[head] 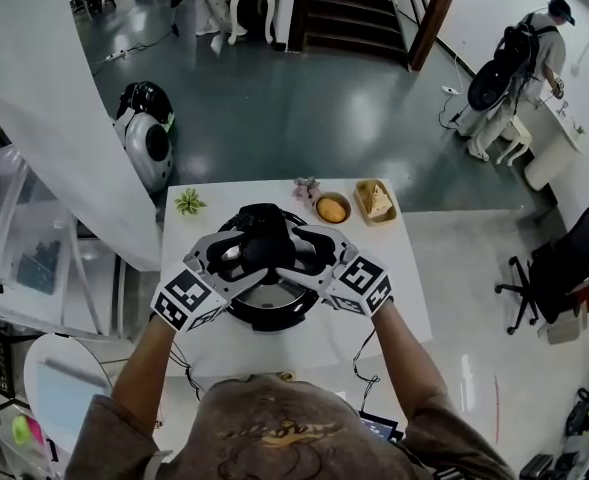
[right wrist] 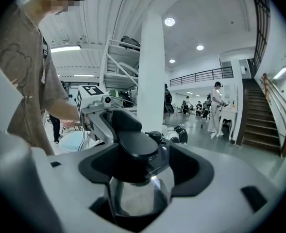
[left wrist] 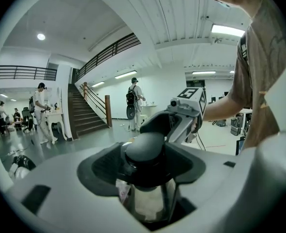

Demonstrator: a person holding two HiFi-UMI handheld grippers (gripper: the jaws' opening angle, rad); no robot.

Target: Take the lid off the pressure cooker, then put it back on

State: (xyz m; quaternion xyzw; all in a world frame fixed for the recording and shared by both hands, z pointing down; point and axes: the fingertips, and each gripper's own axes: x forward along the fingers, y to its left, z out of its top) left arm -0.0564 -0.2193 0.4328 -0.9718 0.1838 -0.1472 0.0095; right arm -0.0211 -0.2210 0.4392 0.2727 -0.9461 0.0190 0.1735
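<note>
White surface (head: 406,290) in a big hall holds the pressure cooker (head: 270,315) in its middle, with a bowl (head: 332,208) and a tray (head: 376,201) just past it at 12 to 1 o'clock. From 8 o'clock comes the left gripper (left wrist: 145,166) and from 4 o'clock the right gripper (right wrist: 137,165), and the fingers of both pinch the black knob (head: 264,240) on the lid (right wrist: 133,197), which is over the pot. If one hand pulls harder, I think the lid could tip, slip out and bang down on the pot.
</note>
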